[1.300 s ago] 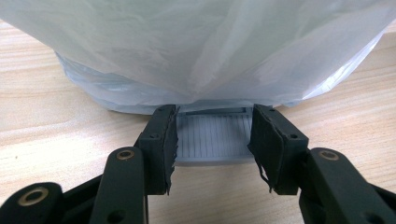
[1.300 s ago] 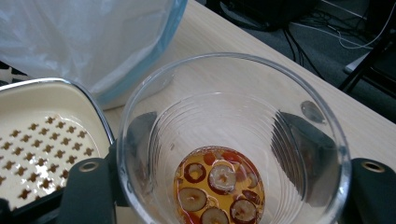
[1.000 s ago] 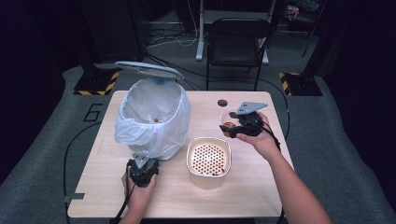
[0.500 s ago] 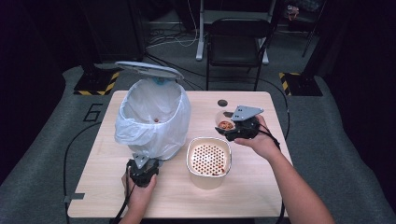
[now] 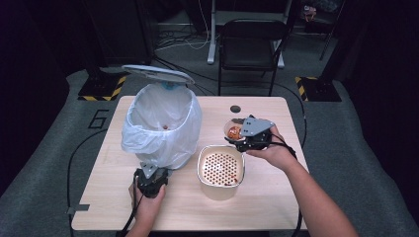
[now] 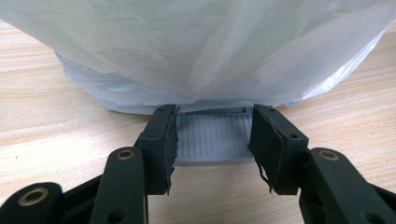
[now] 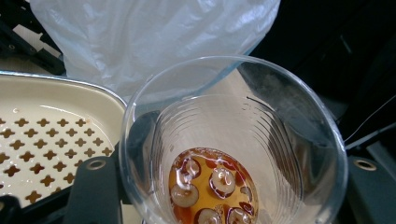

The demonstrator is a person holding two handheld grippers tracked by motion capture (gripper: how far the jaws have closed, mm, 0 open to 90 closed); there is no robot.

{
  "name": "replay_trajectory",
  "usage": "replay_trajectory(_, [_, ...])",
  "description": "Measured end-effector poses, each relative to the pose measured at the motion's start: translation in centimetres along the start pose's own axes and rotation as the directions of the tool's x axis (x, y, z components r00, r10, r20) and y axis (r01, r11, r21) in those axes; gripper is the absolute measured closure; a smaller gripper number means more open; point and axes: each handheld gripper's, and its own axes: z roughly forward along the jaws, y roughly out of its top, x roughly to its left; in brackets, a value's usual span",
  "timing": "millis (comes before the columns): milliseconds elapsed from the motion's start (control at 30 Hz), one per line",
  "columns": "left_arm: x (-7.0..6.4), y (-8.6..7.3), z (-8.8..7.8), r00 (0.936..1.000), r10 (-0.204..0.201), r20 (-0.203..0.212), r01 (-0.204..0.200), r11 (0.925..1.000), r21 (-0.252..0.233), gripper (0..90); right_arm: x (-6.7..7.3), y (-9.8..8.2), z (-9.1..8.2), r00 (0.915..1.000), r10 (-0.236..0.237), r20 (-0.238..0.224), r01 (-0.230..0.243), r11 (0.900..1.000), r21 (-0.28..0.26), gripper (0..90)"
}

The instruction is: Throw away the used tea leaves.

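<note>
1. the left gripper (image 5: 150, 180) has its black fingers (image 6: 161, 144) clamped on the ribbed grey foot pedal (image 6: 212, 140) at the base of the lined bin; each pad presses on one side of the pedal.
2. the right gripper (image 5: 245, 139) holds a clear ribbed plastic cup (image 7: 233, 154) between its fingers, which grip it about halfway closed; the cup tilts toward the bin side.
3. in the cup's bottom lies amber liquid with small round pale pieces (image 7: 212, 191).
4. the small bin with a white plastic liner bag (image 5: 160, 123) stands at the left of the light wooden bench (image 5: 276, 197), its round lid (image 5: 157, 73) raised open behind the mouth. a small reddish bit (image 5: 163, 127) lies inside the bag.
5. the cup sits right of the bin, well apart from it in the high view, held just above the bench.
6. a cream square container with a perforated strainer insert (image 5: 221, 169) rests right of the bin, just in front of the cup.
7. a dark round hole (image 5: 235, 108) marks the bench behind the cup.
8. a black folding chair (image 5: 252, 49) stands on the floor beyond the bin's bench.
</note>
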Motion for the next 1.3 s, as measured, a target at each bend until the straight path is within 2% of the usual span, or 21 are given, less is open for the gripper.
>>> replay_trajectory(67, [0.0,0.0,0.0,1.0000,0.001,0.000,-0.001,1.0000,0.000,51.3,0.4,0.4,-0.1,0.9977,-0.067,0.009,0.067,0.998,-0.003,35.8])
replay_trajectory(100, [0.0,0.0,0.0,1.0000,0.004,0.000,-0.004,1.0000,0.003,51.3,0.4,0.4,-0.1,0.9977,-0.067,0.009,0.067,0.998,-0.003,35.8])
replay_trajectory(233, [0.0,0.0,0.0,1.0000,0.004,0.000,-0.004,1.0000,0.004,51.4,1.1,0.8,-0.3,0.9852,-0.169,0.028,0.169,0.986,0.003,36.9])
replay_trajectory(333, [0.0,0.0,0.0,1.0000,0.004,0.000,-0.004,1.0000,0.003,51.4,1.6,0.9,-0.4,0.9748,-0.222,0.026,0.222,0.975,0.004,37.1])
replay_trajectory(433, [0.0,0.0,0.0,1.0000,-0.001,0.000,0.001,1.0000,-0.001,51.4,2.0,0.9,-0.5,0.9680,-0.250,0.025,0.249,0.968,0.015,37.2])
replay_trajectory(533, [0.0,0.0,0.0,1.0000,0.003,0.001,-0.003,1.0000,0.003,51.3,2.2,0.9,-0.5,0.9557,-0.293,0.027,0.293,0.956,0.026,37.3])
replay_trajectory(567, [0.0,0.0,0.0,1.0000,0.003,0.000,-0.003,1.0000,0.003,51.3,2.2,0.9,-0.5,0.9557,-0.293,0.027,0.293,0.956,0.026,37.3])
replay_trajectory(600, [0.0,0.0,0.0,1.0000,0.003,0.001,-0.003,1.0000,0.003,51.4,2.2,1.0,-0.5,0.9481,-0.316,0.038,0.315,0.949,0.029,37.3])
replay_trajectory(700, [0.0,0.0,0.0,1.0000,0.003,0.000,-0.003,1.0000,0.003,51.4,2.6,1.2,-0.7,0.9366,-0.348,0.041,0.347,0.937,0.037,37.5])
replay_trajectory(767, [0.0,0.0,0.0,1.0000,0.000,-0.001,0.000,1.0000,-0.002,51.3,2.9,1.3,-0.8,0.9155,-0.398,0.057,0.396,0.917,0.043,37.5])
replay_trajectory(800, [0.0,0.0,0.0,1.0000,-0.001,-0.001,0.001,1.0000,-0.002,51.3,3.1,1.4,-0.8,0.9098,-0.411,0.058,0.409,0.911,0.048,37.6])
replay_trajectory(833, [0.0,0.0,0.0,1.0000,0.000,-0.001,0.000,1.0000,-0.002,51.4,3.4,1.5,-0.8,0.8979,-0.435,0.066,0.432,0.900,0.057,37.7])
replay_trajectory(867, [0.0,0.0,0.0,1.0000,-0.001,0.000,0.001,1.0000,-0.001,51.4,3.6,1.6,-0.9,0.8806,-0.468,0.076,0.464,0.884,0.064,37.7])
replay_trajectory(900, [0.0,0.0,0.0,1.0000,0.000,-0.001,0.000,1.0000,-0.002,51.4,3.7,1.6,-0.9,0.8721,-0.484,0.074,0.479,0.875,0.070,37.7])
replay_trajectory(933, [0.0,0.0,0.0,1.0000,0.001,-0.001,-0.001,1.0000,-0.001,51.4,4.1,1.8,-0.9,0.8486,-0.523,0.082,0.517,0.852,0.082,37.8])
replay_trajectory(967, [0.0,0.0,0.0,1.0000,0.001,-0.001,-0.001,1.0000,-0.001,51.4,4.1,1.8,-0.9,0.8486,-0.523,0.082,0.517,0.852,0.082,37.8])
replay_trajectory(1067, [0.0,0.0,0.0,1.0000,0.000,0.000,0.000,1.0000,0.000,51.4,4.7,1.9,-0.9,0.8116,-0.577,0.089,0.570,0.816,0.099,38.0])
replay_trajectory(1167, [0.0,0.0,0.0,1.0000,-0.001,0.000,0.001,1.0000,0.000,51.3,5.3,2.0,-0.8,0.7624,-0.639,0.102,0.628,0.769,0.123,38.1])
replay_trajectory(1233, [0.0,0.0,0.0,1.0000,0.003,0.001,-0.003,1.0000,0.003,51.4,5.8,2.1,-0.8,0.7115,-0.694,0.109,0.677,0.719,0.156,38.1])
replay_trajectory(1267, [0.0,0.0,0.0,1.0000,0.003,0.001,-0.003,1.0000,0.003,51.3,6.0,2.1,-0.8,0.6829,-0.720,0.121,0.703,0.693,0.160,38.1])
replay_trajectory(1300, [0.0,0.0,0.0,1.0000,0.004,0.001,-0.004,1.0000,0.003,51.3,6.3,2.1,-0.7,0.6615,-0.741,0.114,0.721,0.671,0.173,38.1])
